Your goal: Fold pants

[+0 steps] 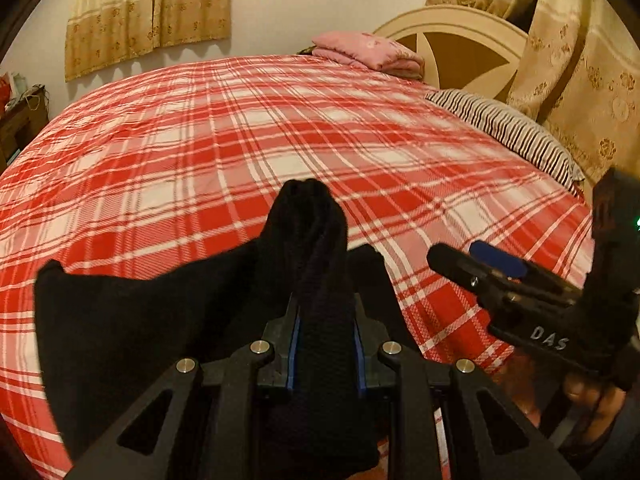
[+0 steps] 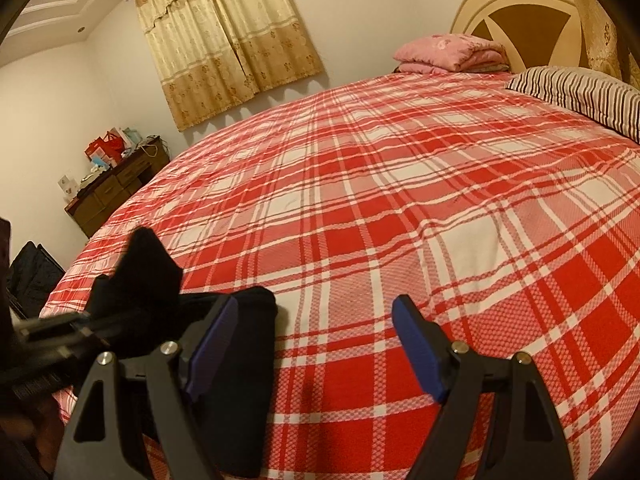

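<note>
The black pants point(image 1: 120, 320) lie bunched at the near edge of the red plaid bed point(image 1: 240, 140). My left gripper point(image 1: 326, 320) is shut on a thick fold of the pants, which stands up between the blue pads. My right gripper point(image 2: 316, 320) is open and empty, just right of the pants point(image 2: 240, 360), above the bedspread point(image 2: 400, 200). It also shows in the left wrist view point(image 1: 472, 260), to the right of the held fold. The left gripper shows blurred at the left in the right wrist view point(image 2: 52, 336).
A folded pink blanket point(image 1: 368, 52) and a striped pillow point(image 1: 508, 128) lie at the head of the bed by the headboard point(image 1: 460, 40). A dark dresser point(image 2: 116, 188) with bags stands left of the bed. Curtains point(image 2: 228, 40) hang on the far wall.
</note>
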